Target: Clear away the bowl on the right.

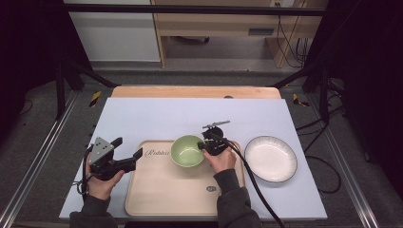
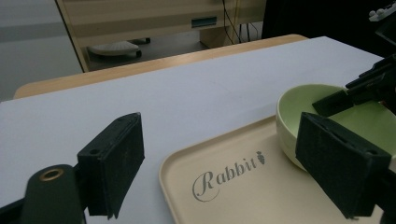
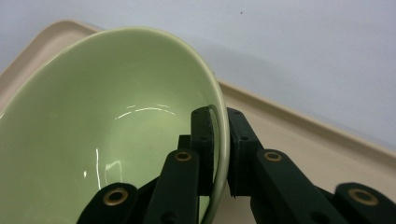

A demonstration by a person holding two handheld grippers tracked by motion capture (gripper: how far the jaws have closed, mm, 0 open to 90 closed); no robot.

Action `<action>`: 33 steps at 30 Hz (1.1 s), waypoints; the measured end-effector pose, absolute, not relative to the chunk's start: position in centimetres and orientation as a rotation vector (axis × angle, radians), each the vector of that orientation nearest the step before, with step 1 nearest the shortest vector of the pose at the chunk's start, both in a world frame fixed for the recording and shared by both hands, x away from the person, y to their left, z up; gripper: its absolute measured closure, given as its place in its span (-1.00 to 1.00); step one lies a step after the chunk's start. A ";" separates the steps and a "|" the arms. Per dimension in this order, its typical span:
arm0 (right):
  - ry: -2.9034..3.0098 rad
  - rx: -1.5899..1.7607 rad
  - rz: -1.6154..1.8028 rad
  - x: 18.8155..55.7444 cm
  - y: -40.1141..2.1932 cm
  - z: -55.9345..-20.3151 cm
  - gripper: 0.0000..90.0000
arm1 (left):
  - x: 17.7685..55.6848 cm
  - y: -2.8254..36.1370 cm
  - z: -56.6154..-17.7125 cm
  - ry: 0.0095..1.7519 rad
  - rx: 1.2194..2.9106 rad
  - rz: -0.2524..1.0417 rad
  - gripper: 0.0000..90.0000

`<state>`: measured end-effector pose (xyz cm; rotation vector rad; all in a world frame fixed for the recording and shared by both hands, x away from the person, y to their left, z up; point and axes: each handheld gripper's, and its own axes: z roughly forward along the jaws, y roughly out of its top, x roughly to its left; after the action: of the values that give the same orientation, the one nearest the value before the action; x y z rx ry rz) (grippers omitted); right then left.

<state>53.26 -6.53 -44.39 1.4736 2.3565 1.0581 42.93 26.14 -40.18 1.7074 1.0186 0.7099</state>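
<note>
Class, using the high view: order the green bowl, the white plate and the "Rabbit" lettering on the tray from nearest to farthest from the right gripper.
1. Green bowl: its rim is clamped in the right gripper, at the gripper's left.
2. White plate: on the mat, to the right, off the tray.
3. Rabbit lettering: on the tray, beyond the bowl, leftward.

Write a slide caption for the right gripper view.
Right gripper clamps the rim of a glossy pale-green ceramic bowl over a beige plastic tray.
</note>
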 end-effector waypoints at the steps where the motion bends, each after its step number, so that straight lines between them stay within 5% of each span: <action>1: 2.357 1.475 1.059 53.3 -6.6 -44.5 0.87 | 42.9 26.1 -40.2 1.019 1.707 0.710 -0.67; 15: 2.360 1.472 1.074 53.3 -6.9 -44.9 0.81 | 42.9 26.1 -40.2 1.019 1.709 0.709 -0.67; 21: 2.322 1.403 1.073 53.0 -7.0 -44.5 0.45 | 42.9 26.1 -40.2 1.021 1.708 0.709 -0.67; 23: 2.296 1.321 1.078 52.7 -7.1 -44.2 0.15 | 42.9 26.1 -40.2 1.022 1.708 0.708 -0.67; 33: 2.223 1.249 1.192 51.3 -7.8 -42.7 -0.44 | 43.0 26.1 -40.3 1.021 1.711 0.708 -0.67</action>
<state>51.30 -7.82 -42.75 1.2487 2.2232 1.1919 42.95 26.07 -40.25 1.7113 1.0212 0.7084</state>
